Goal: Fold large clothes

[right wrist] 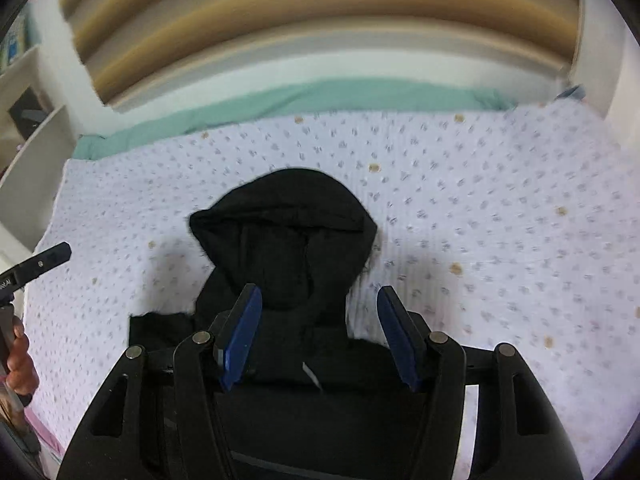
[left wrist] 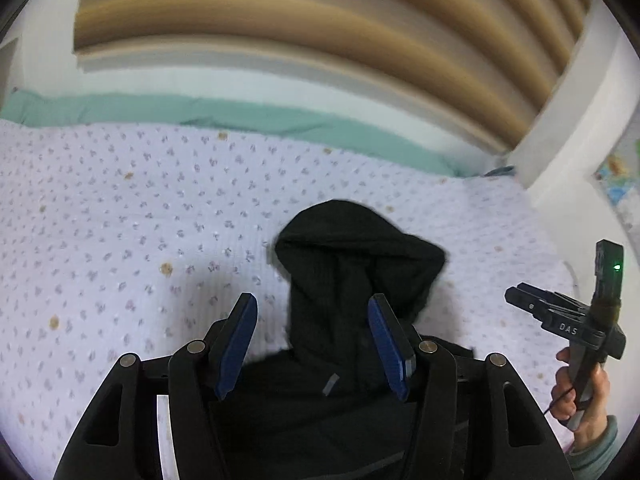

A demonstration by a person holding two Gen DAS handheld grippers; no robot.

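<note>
A black hooded garment (left wrist: pixel 352 272) lies flat on a white bedspread with small grey flowers (left wrist: pixel 120 220); its hood points away from me. It also shows in the right wrist view (right wrist: pixel 280 232). My left gripper (left wrist: pixel 314 340) is open above the garment's neck area, holding nothing. My right gripper (right wrist: pixel 320 332) is open above the hood's base, holding nothing. The right gripper shows at the right edge of the left wrist view (left wrist: pixel 516 294), and the left gripper's tip shows at the left edge of the right wrist view (right wrist: pixel 60 254).
A teal sheet (right wrist: pixel 320 96) runs along the bed's far edge below a brown slatted wall (right wrist: pixel 320 20). A white shelf unit (right wrist: pixel 32 128) stands at the left. A white pillar (left wrist: pixel 568 120) stands at the right.
</note>
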